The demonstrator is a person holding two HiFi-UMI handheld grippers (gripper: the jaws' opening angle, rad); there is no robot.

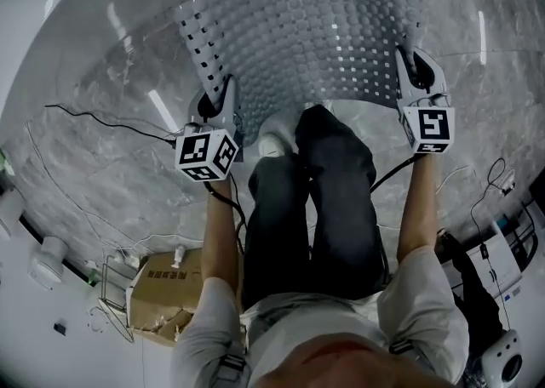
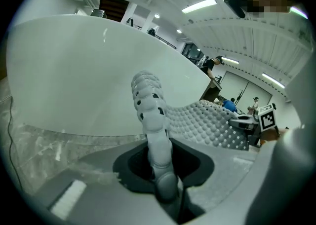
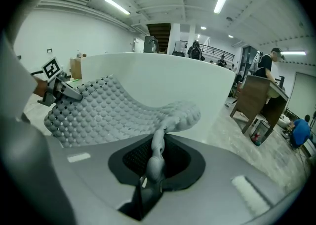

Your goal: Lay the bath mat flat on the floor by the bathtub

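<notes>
Hand-held grippers (image 1: 221, 95) (image 1: 410, 65), mat (image 1: 315, 29) beside bathtub (image 1: 51, 3)

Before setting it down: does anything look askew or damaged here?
Nothing damaged. The bath mat isn't flat: it sags between the left hand-held gripper and the right hand-held gripper, each clamped on a near corner, beside the bathtub.

The bath mat (image 1: 315, 29) is coloured pale grey, patterned with rows of round studs and small holes. The bathtub (image 2: 74, 81) is plain white. The floor (image 1: 102, 148) is veined grey marble. Black-and-white square markers (image 1: 207, 155) are borne on the left tool (image 1: 226, 88) and right tool (image 1: 409, 61).
</notes>
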